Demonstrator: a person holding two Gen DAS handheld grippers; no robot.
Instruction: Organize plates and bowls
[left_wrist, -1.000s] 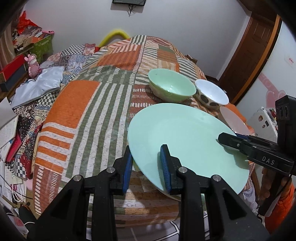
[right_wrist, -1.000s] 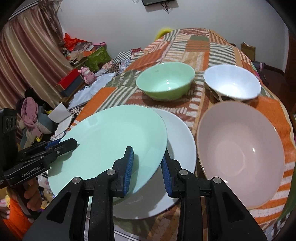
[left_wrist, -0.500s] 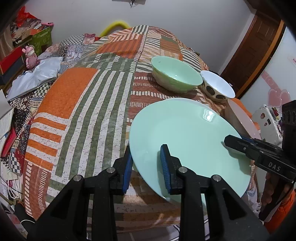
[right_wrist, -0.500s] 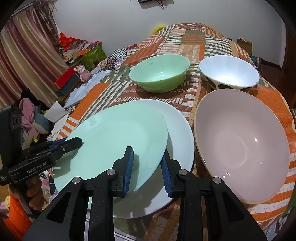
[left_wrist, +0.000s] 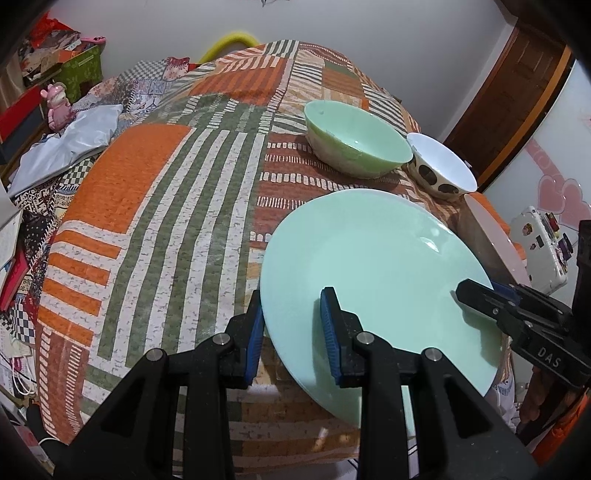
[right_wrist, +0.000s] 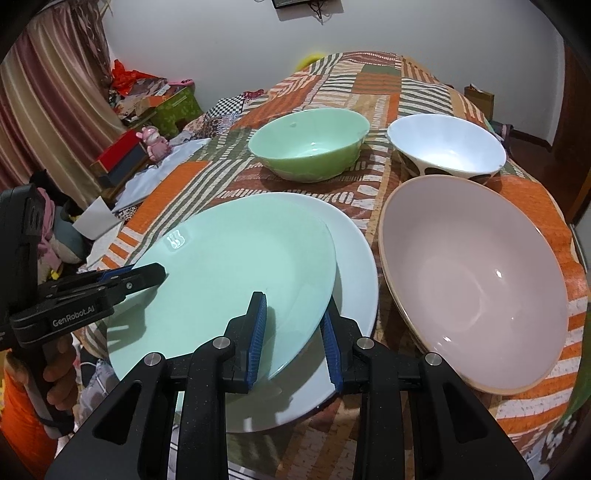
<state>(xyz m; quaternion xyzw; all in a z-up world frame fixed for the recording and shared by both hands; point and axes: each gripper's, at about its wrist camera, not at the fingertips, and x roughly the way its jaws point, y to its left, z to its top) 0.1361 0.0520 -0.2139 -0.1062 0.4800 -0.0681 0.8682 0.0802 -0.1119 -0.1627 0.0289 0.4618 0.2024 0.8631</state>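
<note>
mint plate (right_wrist: 229, 266) is clamped at opposite rims by left gripper (left_wrist: 291, 325) and right gripper (right_wrist: 293, 332), held tilted over white plate (right_wrist: 354, 266). stacking step; level lowering and release are needed next.

Lived-in home room, patchwork cloth (left_wrist: 155, 206) over table, striped curtain (right_wrist: 48, 103), wooden door (left_wrist: 517, 99), cluttered boxes (right_wrist: 173, 105)

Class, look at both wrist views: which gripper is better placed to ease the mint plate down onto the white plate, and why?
Probably the right gripper. It grips the mint plate at the rim that overlaps the white plate. The left gripper holds the opposite rim, out over the tablecloth.
</note>
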